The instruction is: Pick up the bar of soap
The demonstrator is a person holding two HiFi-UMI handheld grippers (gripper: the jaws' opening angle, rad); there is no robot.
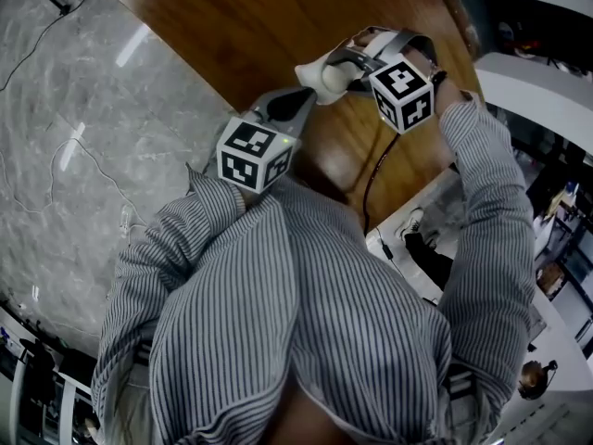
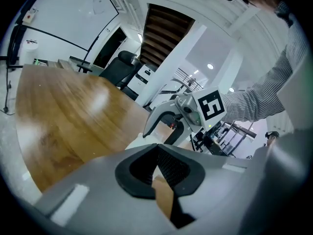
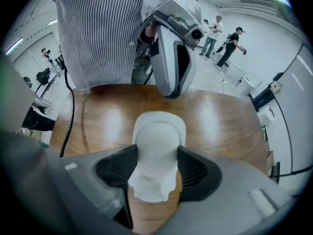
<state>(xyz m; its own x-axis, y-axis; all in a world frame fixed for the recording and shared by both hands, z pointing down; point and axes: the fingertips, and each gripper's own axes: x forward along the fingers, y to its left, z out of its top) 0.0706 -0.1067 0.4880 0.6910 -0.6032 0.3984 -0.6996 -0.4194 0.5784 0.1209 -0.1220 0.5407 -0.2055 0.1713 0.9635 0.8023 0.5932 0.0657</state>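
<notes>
Locate the pale white rounded bar of soap (image 3: 157, 146) between the jaws of the right gripper (image 1: 334, 74), and read these jaws as clenched on the bar, with a black ribbed pad (image 3: 195, 168) pressed against each flank. Note the rounded end of the bar projecting forward beyond the jaw tips and the ragged lower edge set back toward the gripper body. Read the bar as held over the glossy brown wooden counter (image 1: 250, 26); treat contact with that surface as undetermined. Find the left gripper (image 2: 156, 155) just beside the right one, pointing toward it from the opposite side, tip near the soap. Read the left jaws as clenched together on nothing, pad tips meeting, with a narrow brown wedge visible below them. Identify each gripper by its white cube with black square markers: left cube (image 1: 255, 156) close to the chest, right cube (image 1: 403, 91) farther out. Observe the grey-and-white striped shirt sleeve (image 1: 491, 211) leading to the right gripper, a thin black cable (image 1: 373, 179) crossing the counter edge below it, and grey veined marble floor (image 1: 74, 156) to the left of the counter
</notes>
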